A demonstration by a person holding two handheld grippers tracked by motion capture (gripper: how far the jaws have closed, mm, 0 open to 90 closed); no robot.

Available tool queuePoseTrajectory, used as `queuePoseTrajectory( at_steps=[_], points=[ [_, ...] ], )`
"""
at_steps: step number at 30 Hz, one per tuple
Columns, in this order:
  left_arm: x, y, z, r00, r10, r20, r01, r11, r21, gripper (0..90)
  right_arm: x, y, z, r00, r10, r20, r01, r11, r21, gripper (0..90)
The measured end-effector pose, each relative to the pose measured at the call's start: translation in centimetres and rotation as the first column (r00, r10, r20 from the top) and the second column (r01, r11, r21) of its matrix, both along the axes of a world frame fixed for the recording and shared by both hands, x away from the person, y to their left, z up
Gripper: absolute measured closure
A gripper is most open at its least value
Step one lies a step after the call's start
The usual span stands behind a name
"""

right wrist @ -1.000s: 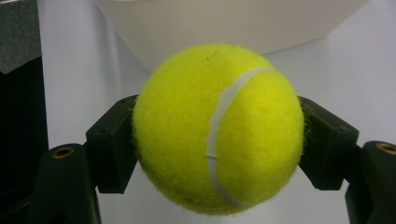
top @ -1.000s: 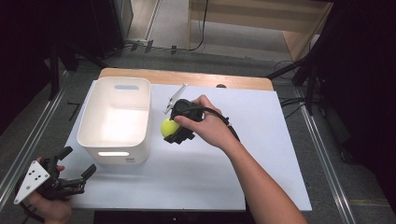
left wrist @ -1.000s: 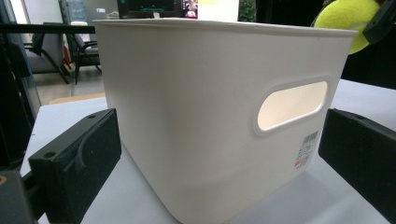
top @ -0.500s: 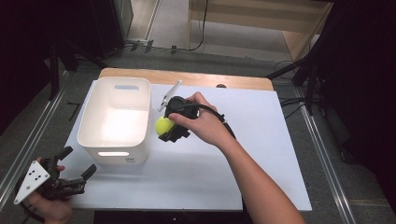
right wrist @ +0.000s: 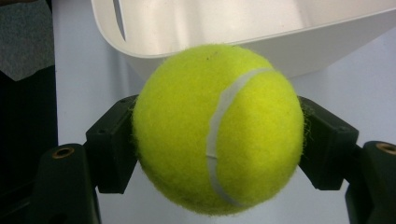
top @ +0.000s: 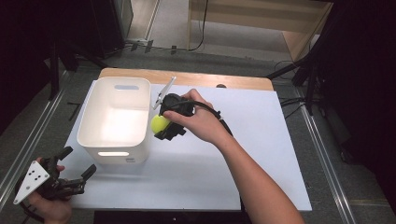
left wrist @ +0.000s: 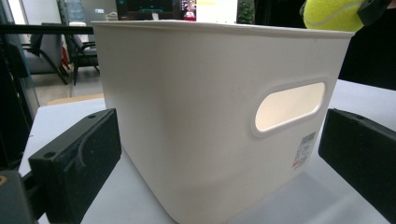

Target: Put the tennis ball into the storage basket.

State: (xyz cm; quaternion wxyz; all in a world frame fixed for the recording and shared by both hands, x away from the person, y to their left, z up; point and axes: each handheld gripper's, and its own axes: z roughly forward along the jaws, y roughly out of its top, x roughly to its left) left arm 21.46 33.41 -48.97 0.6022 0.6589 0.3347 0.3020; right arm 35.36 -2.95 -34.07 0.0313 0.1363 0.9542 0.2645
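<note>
Lying across the whole scene is the white table (top: 261,154), with a wooden strip showing along its far edge. Standing on its left half is the white bin (top: 116,120), a stiff plastic tub with an oval handle slot (left wrist: 289,105) in its near wall and nothing visible inside. Hovering just beside the bin's right rim is the right gripper (top: 164,125), which the person's right hand (top: 198,122) is carrying; its two black jaws are clamping the ball (right wrist: 217,128) from opposite sides, across its widest part. Waiting at the near left corner, well apart from the bin, is the left gripper (top: 70,179), jaws spread wide and gripping nothing.

The ball, a yellow felt tennis ball, is sitting above the table at about rim height, close to the bin's wall but not over the opening. Judging by its look, it is light, springy and fuzzy, so it is giving slightly under the pads rather than slipping. Gripping it across the middle, as now, seems the safest hold; an off-centre pinch would probably squeeze it out.
</note>
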Motion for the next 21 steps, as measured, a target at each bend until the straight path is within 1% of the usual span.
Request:
queuePoseTrajectory(
  at_steps=[4, 5, 6, 9, 10, 11, 16, 21],
  points=[
    [0.0, 0.0, 0.0, 1.0, -0.003, 0.0, 0.003, 1.0, 0.0, 0.0, 0.0, 0.4, 0.3, 1.0, 0.004, 0.008, -0.004, 1.0, 0.003, 23.1],
    [0.0, 0.0, 0.0, 1.0, -0.003, 0.0, 0.003, 1.0, 0.0, 0.0, 0.0, 0.4, 0.5, 1.0, 0.009, 0.003, -0.009, 1.0, -0.002, 23.1],
    [0.0, 0.0, 0.0, 1.0, -0.003, 0.0, 0.003, 1.0, 0.0, 0.0, 0.0, 0.6, 0.5, 0.9999, 0.01, 0.01, -0.01, 0.9999, 0.001, 23.1],
    [0.0, 0.0, 0.0, 1.0, -0.002, -0.001, 0.002, 1.0, -0.001, 0.0, 0.0, 0.9, 0.8, 0.9997, 0.023, 0.009, -0.023, 0.9997, 0.002, 23.1],
    [0.0, 0.0, 0.0, 1.0, -0.002, -0.001, 0.002, 1.0, -0.001, 0.0, 0.0, 1.0, 0.8, 0.9999, 0.014, 0.008, -0.014, 0.9999, 0.006, 23.1],
    [0.0, 0.0, 0.0, 1.0, -0.002, 0.0, 0.002, 1.0, -0.002, 0.0, 0.1, 1.1, 0.9, 0.9996, 0.025, 0.012, -0.025, 0.9997, 0.003, 23.1],
    [0.0, 0.0, 0.0, 1.0, 0.0, -0.002, 0.0, 1.0, -0.003, 0.0, 0.3, 1.7, 1.0, 0.9996, 0.026, 0.01, -0.026, 0.9997, 0.002, 23.1],
    [0.0, 0.0, 0.0, 1.0, 0.002, -0.006, -0.002, 1.0, -0.001, 0.0, 0.4, 2.2, 1.1, 0.9991, 0.041, 0.011, -0.041, 0.9991, 0.005, 23.1]
  ],
)
